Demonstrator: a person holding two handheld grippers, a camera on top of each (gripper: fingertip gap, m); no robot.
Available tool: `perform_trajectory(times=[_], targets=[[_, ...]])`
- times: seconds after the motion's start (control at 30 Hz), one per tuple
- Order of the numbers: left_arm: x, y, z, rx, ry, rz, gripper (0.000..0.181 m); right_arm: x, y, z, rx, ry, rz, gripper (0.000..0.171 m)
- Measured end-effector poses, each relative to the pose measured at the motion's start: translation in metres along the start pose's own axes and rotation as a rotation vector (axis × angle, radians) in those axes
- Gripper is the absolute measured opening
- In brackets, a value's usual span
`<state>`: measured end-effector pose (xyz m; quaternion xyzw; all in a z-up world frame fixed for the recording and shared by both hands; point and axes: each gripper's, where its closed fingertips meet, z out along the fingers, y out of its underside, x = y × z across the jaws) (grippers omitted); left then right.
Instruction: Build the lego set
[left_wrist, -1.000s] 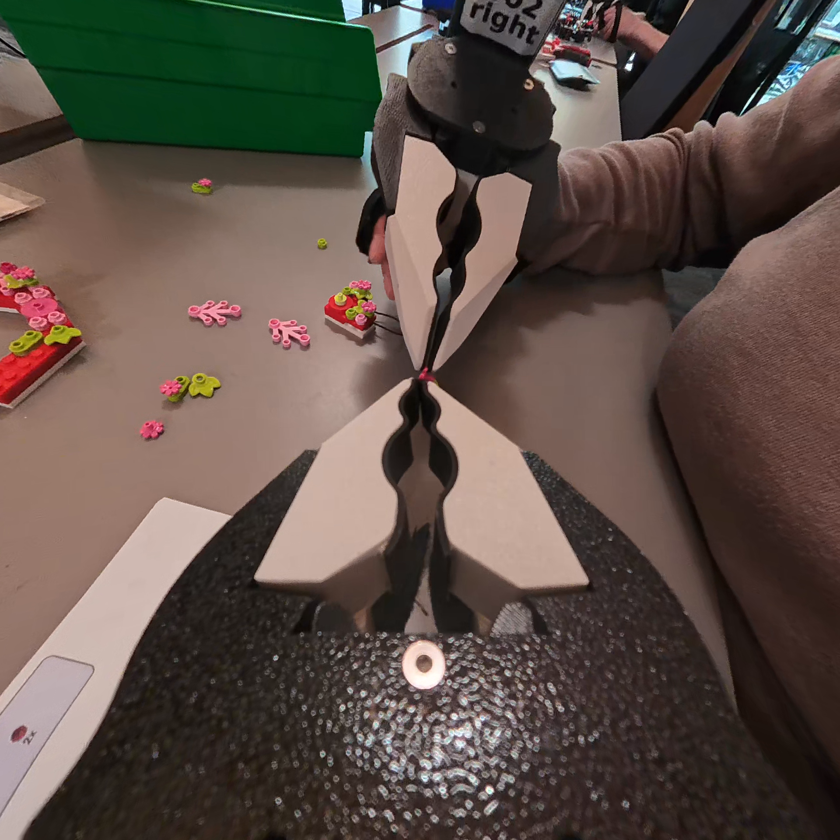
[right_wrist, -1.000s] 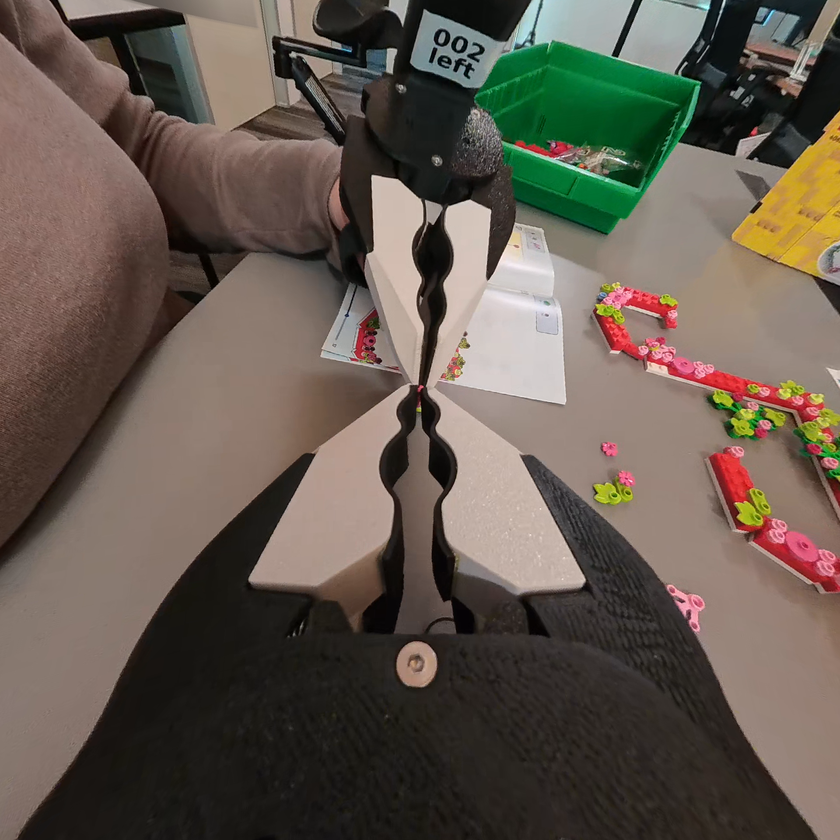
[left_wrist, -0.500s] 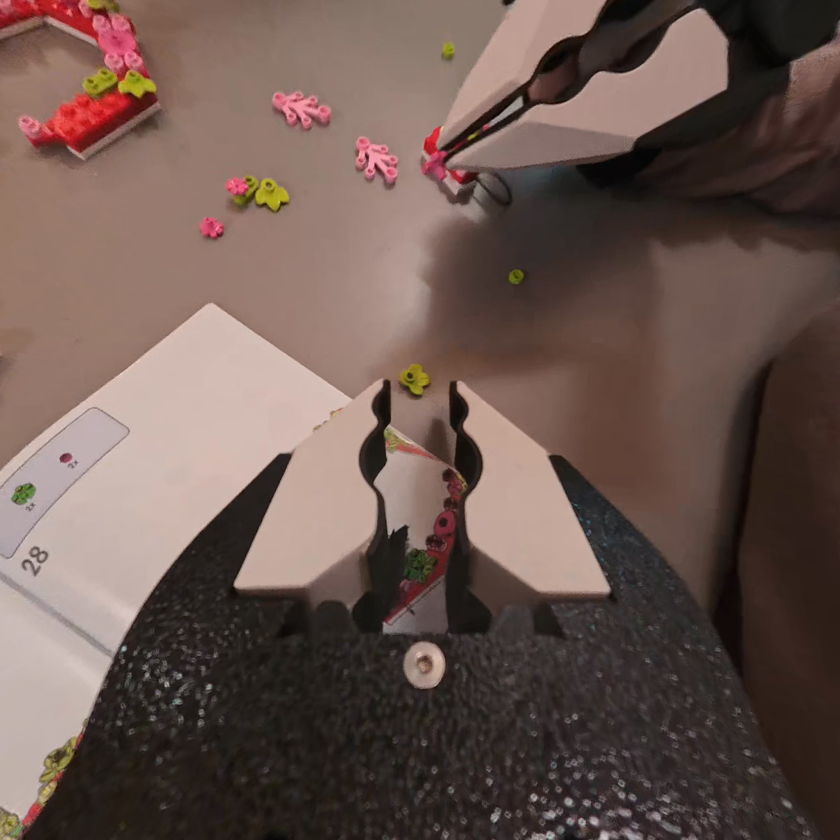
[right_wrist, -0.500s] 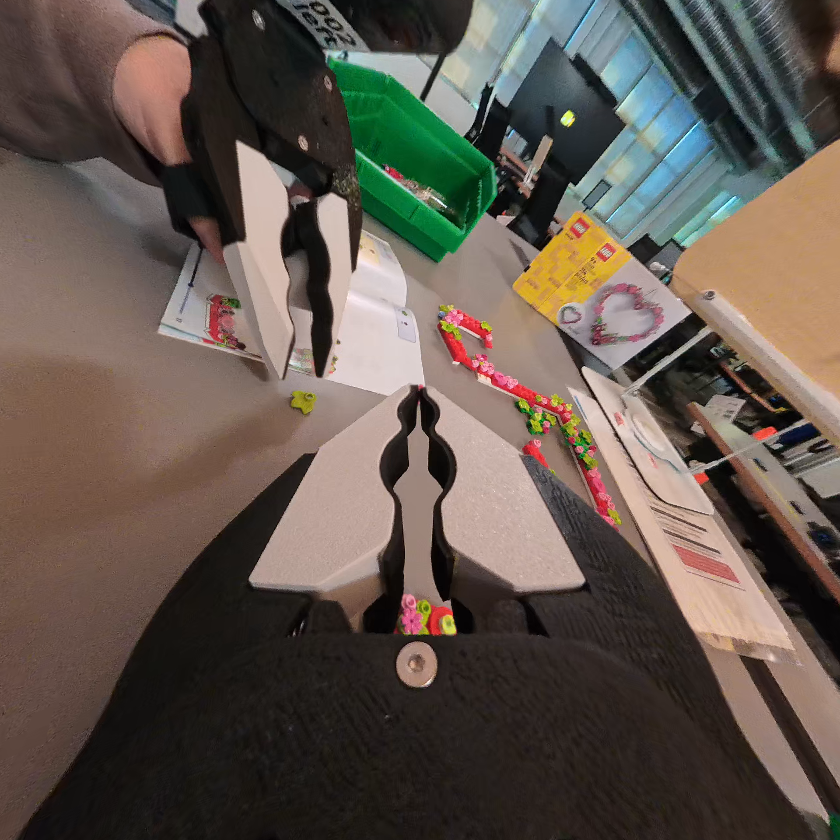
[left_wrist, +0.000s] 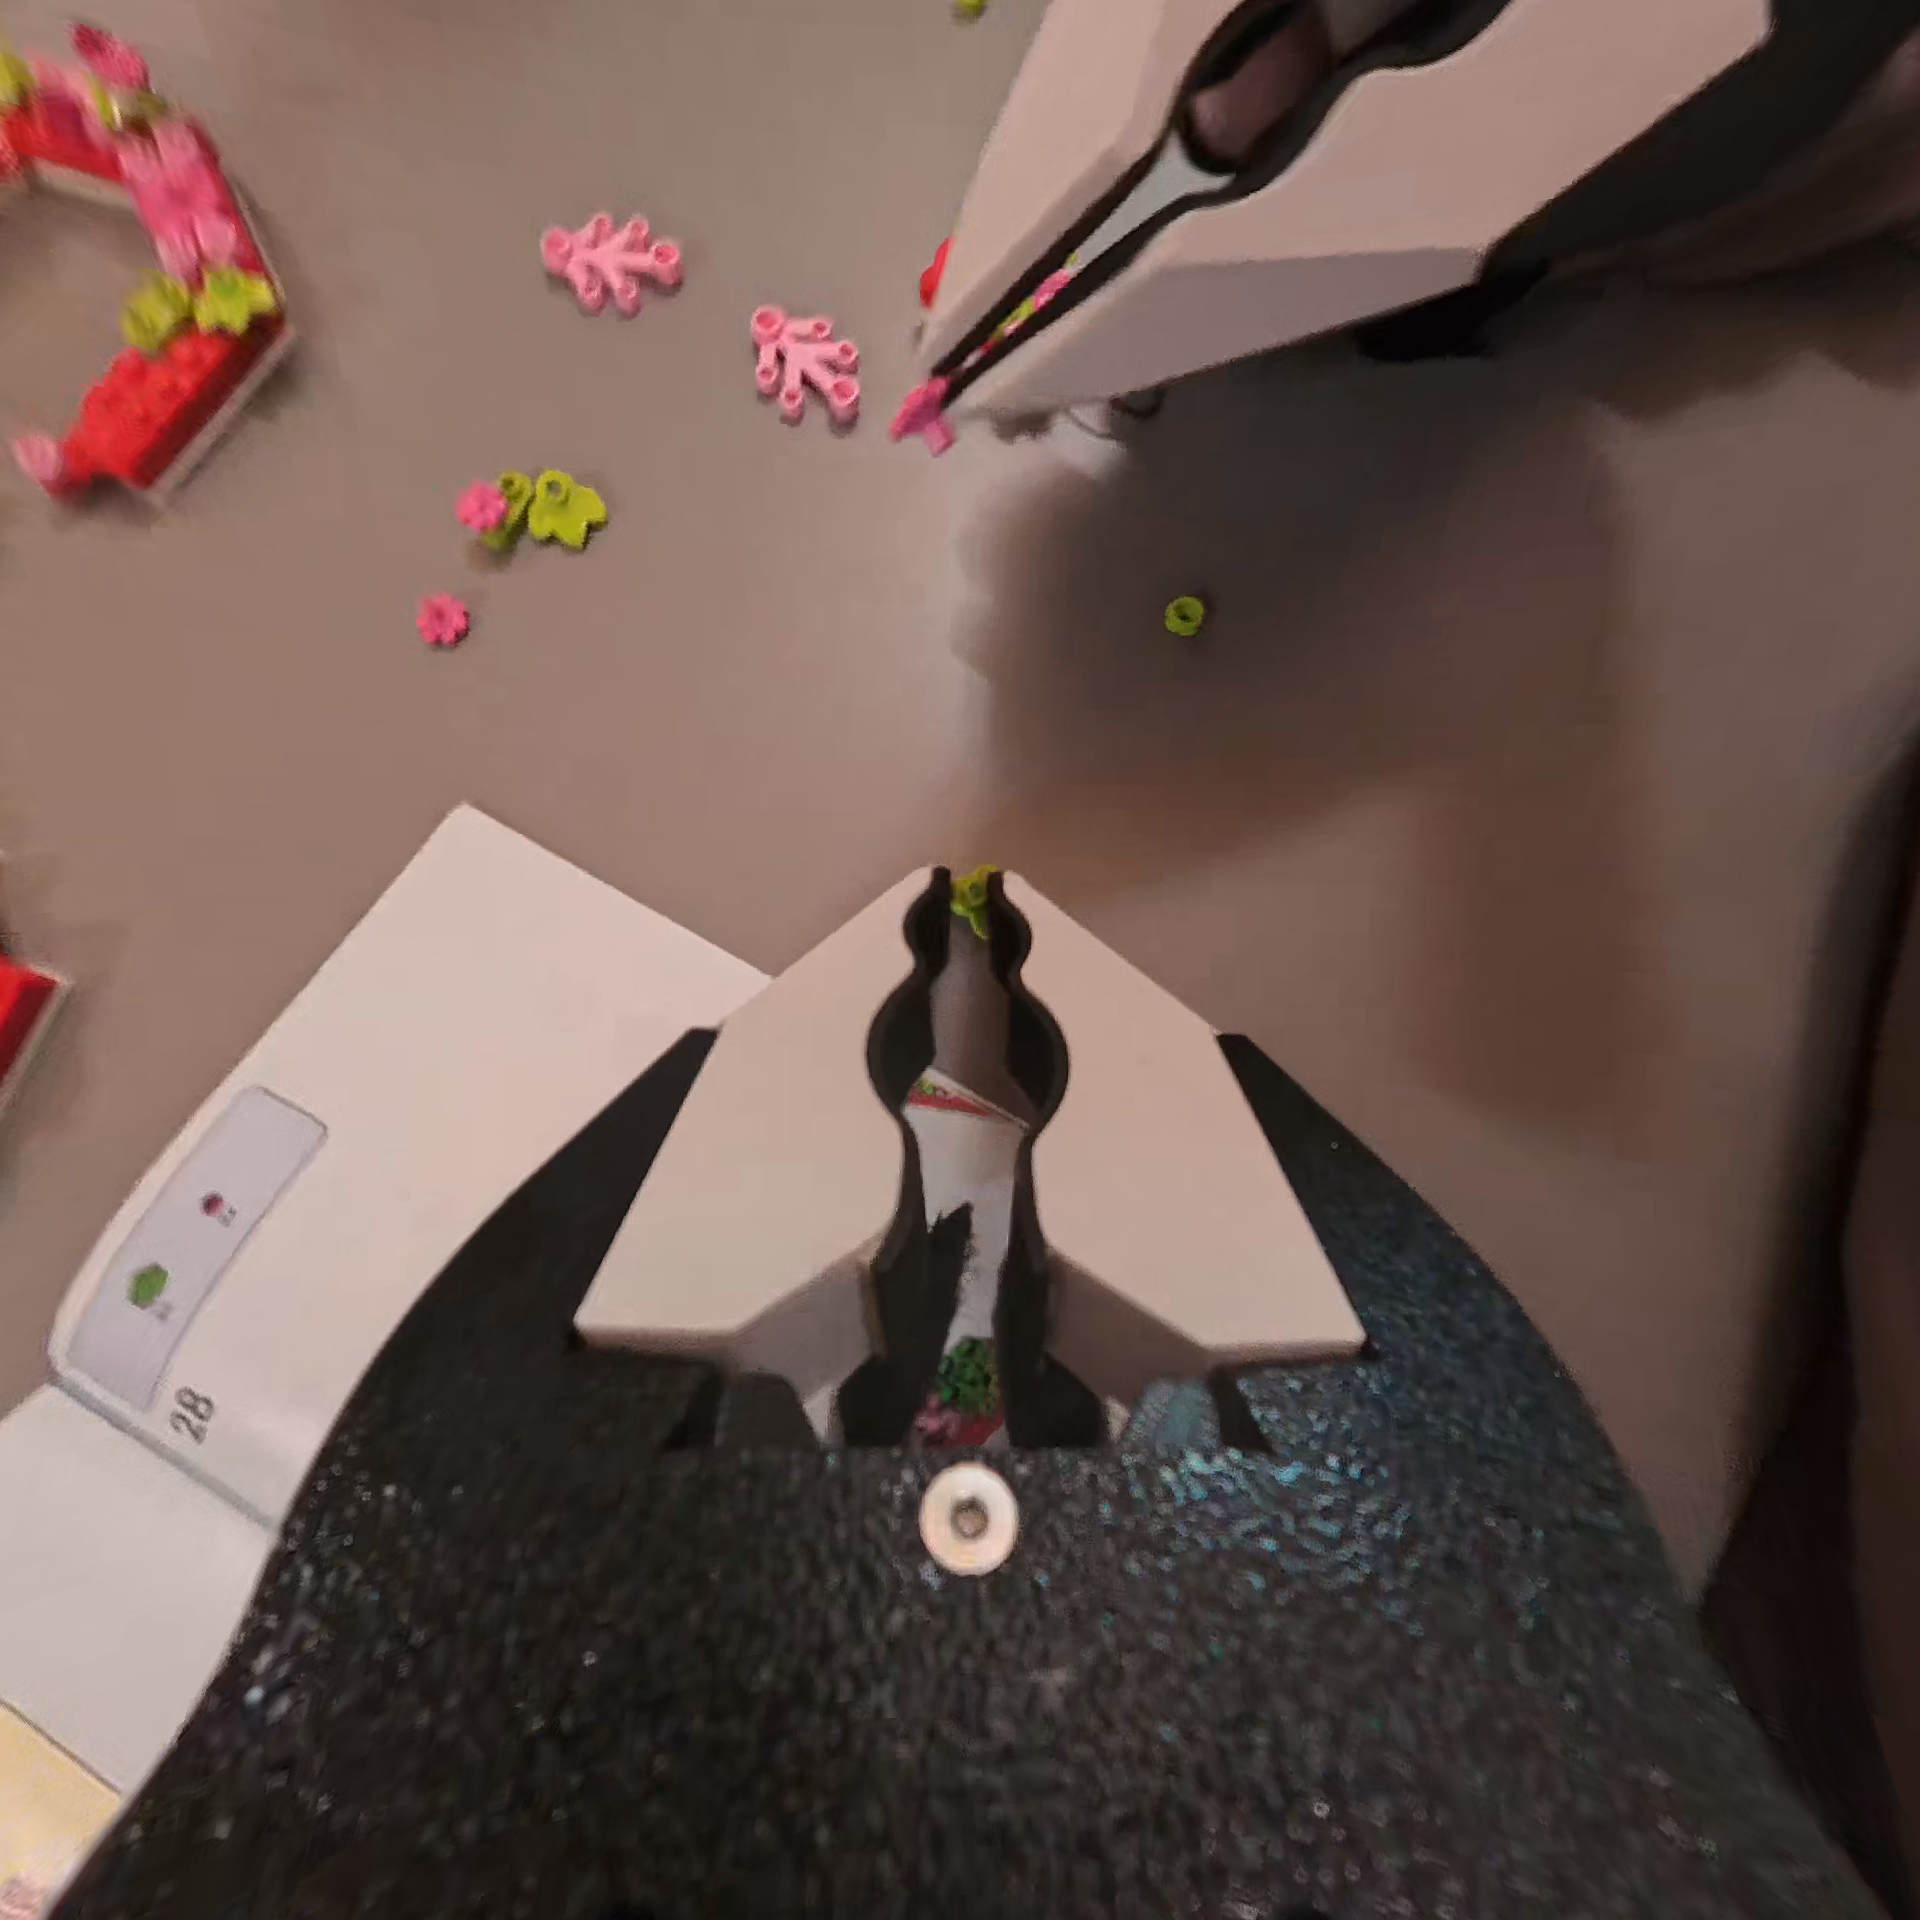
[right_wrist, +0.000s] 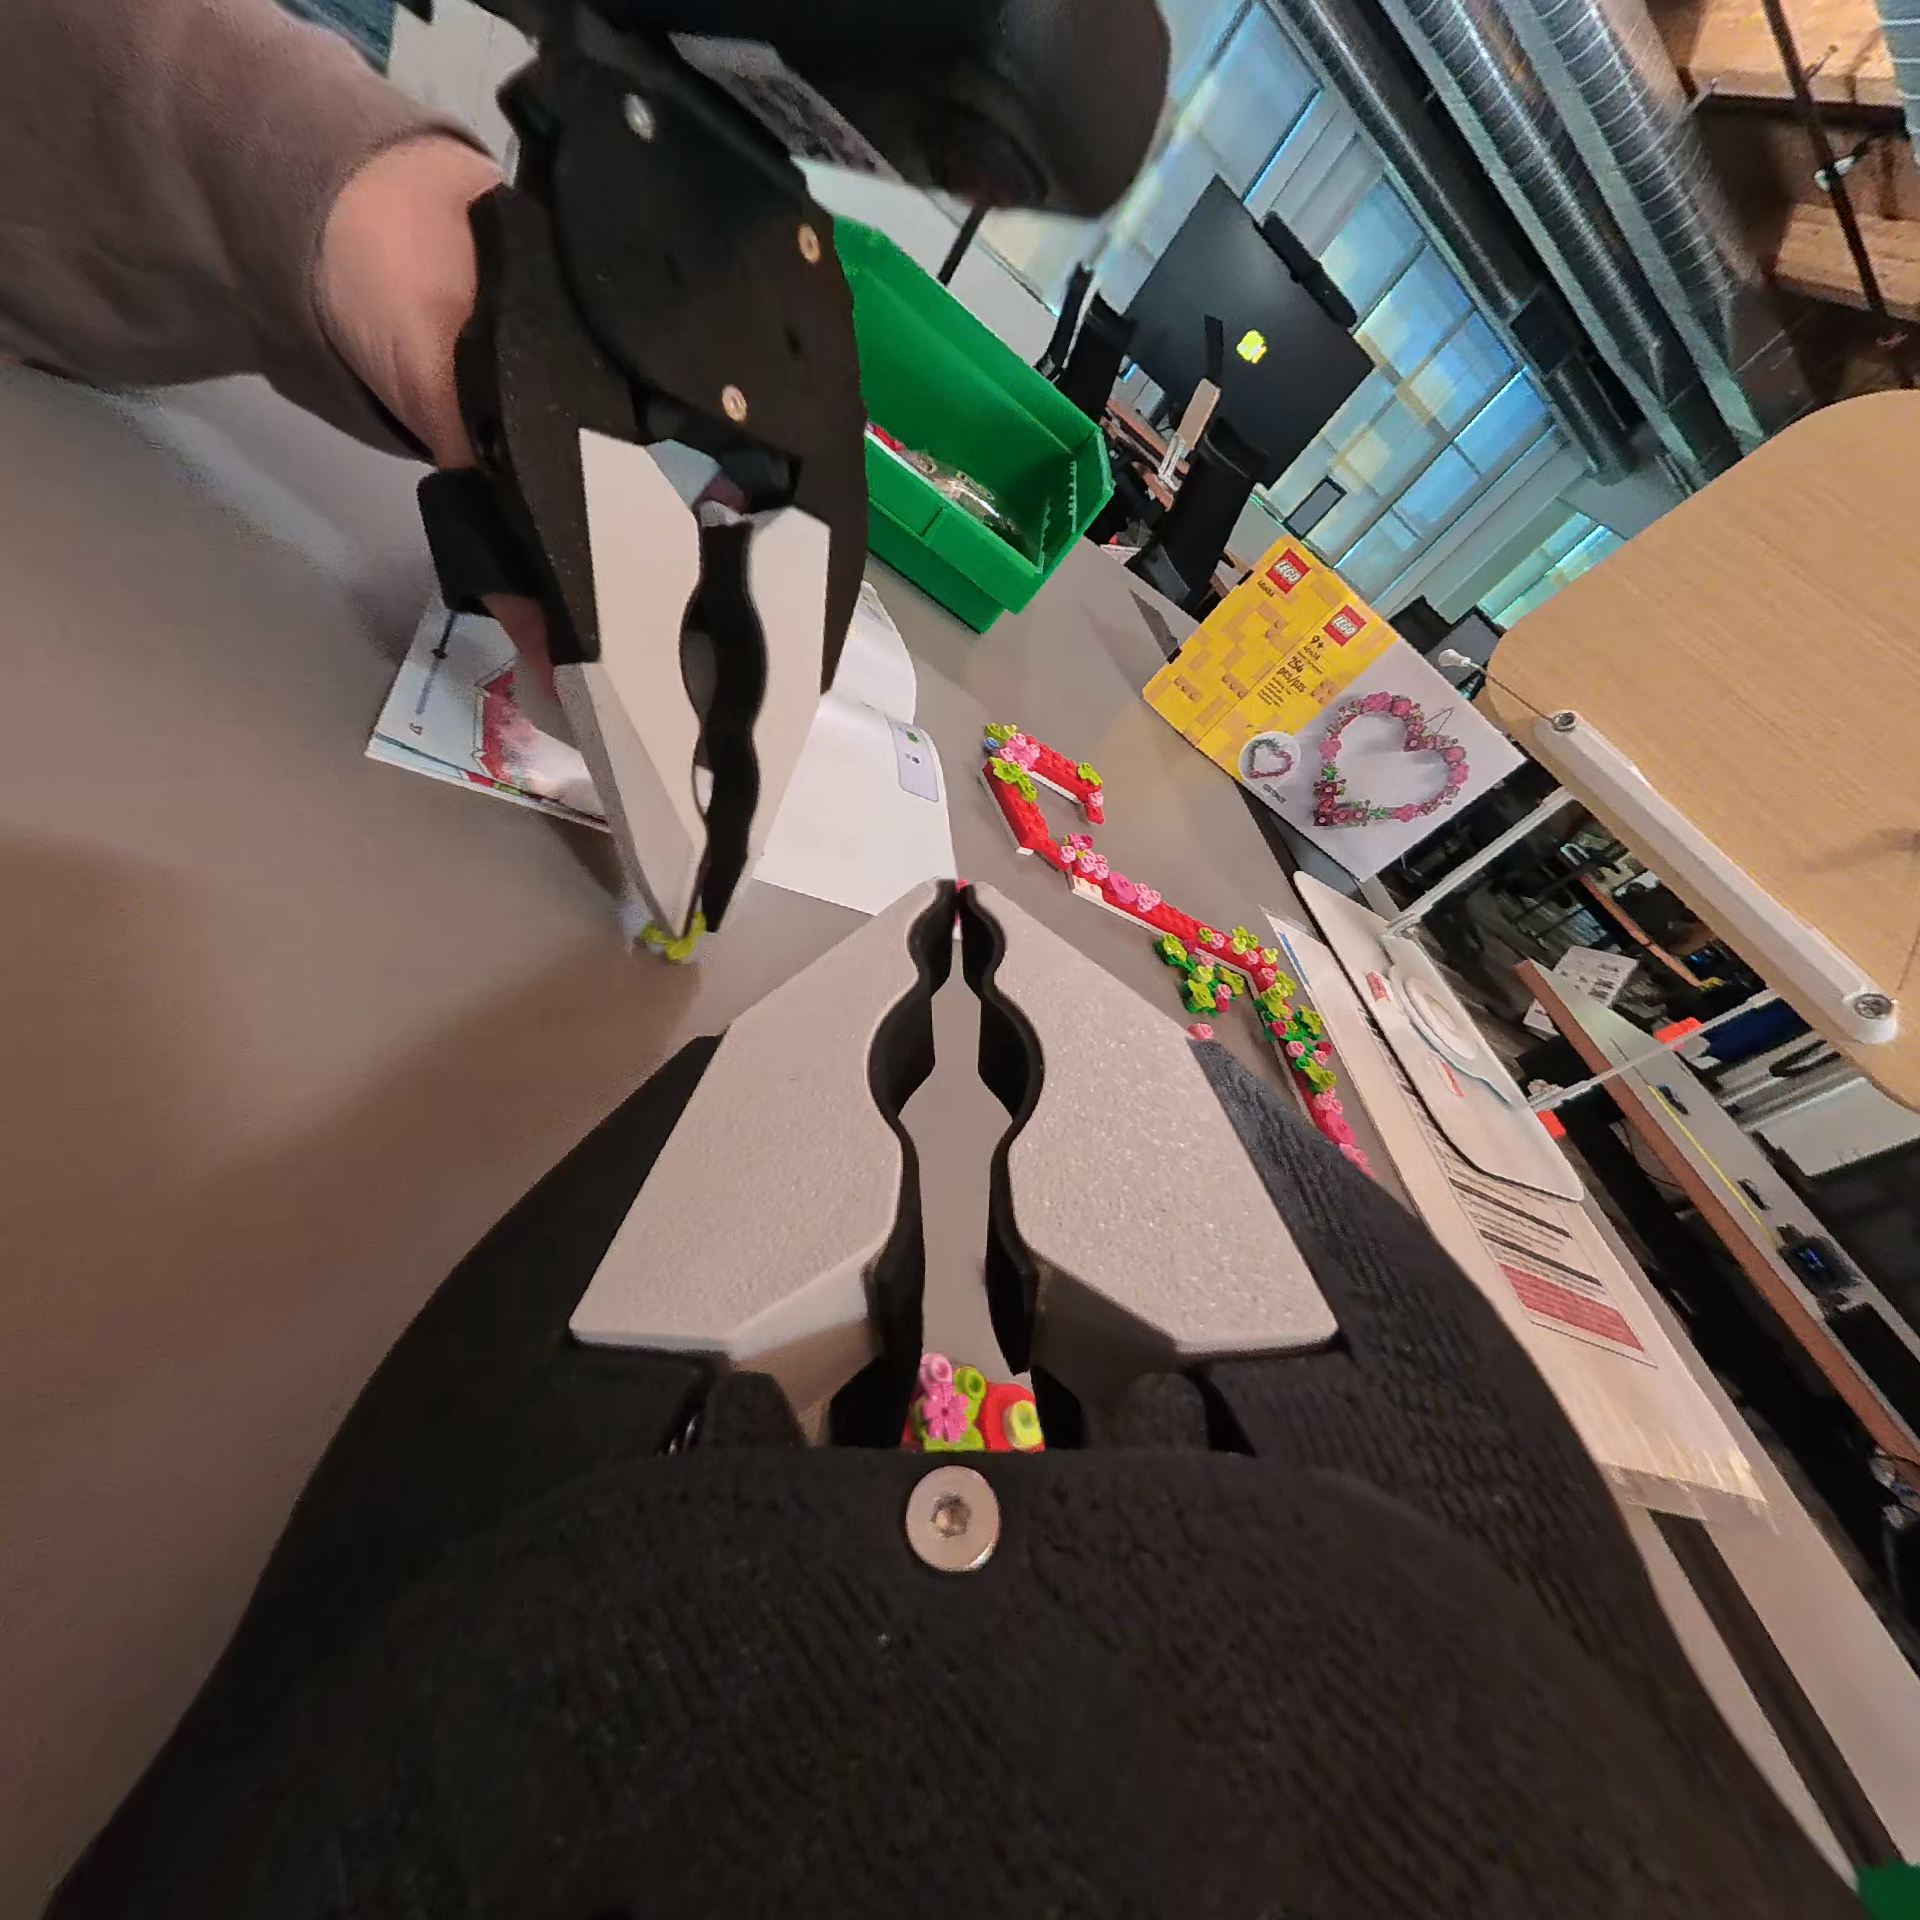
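My left gripper (left_wrist: 969, 891) is down at the grey table, shut on a small lime-green leaf piece (left_wrist: 975, 902) at its tips, just beyond the instruction booklet (left_wrist: 436, 1039). It also shows in the right wrist view (right_wrist: 688, 925), with the leaf piece (right_wrist: 670, 940) at the table. My right gripper (right_wrist: 957, 891) is shut and holds a tiny pink flower piece (left_wrist: 923, 418) at its tips, above the table. In the left wrist view the right gripper (left_wrist: 940, 390) sits top right. A small red assembly with flowers (right_wrist: 971, 1413) lies below it.
Red heart segments with flowers (left_wrist: 166, 353) (right_wrist: 1132, 904) lie on the table. Loose pink coral pieces (left_wrist: 613, 262) (left_wrist: 805, 358), a flower-and-leaf cluster (left_wrist: 535, 507) and a lime stud (left_wrist: 1184, 615) lie between. A green bin (right_wrist: 966, 457) and a yellow box (right_wrist: 1299, 675) stand farther back.
The grippers were tip to tip, then drew apart. My left gripper opened, dropped to the table and closed on the lime leaf piece. My right gripper kept the pink flower.
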<state>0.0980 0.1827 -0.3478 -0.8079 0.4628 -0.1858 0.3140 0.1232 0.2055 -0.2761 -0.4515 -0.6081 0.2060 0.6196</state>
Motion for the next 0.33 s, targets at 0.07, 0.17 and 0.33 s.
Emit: perform_trajectory(times=[0.07,0.17,0.33], targets=[[0.005,-0.005,-0.001,0.049,-0.023,0.136,0.005,-0.005,0.001,0.001,-0.010,-0.038,0.014,0.000],[0.006,-0.007,-0.004,0.101,-0.101,0.305,0.005,-0.019,0.011,0.006,-0.094,-0.166,0.115,0.000],[0.014,-0.022,-0.016,0.261,-0.194,0.489,0.005,-0.030,0.019,0.008,-0.181,-0.277,0.272,0.000]])
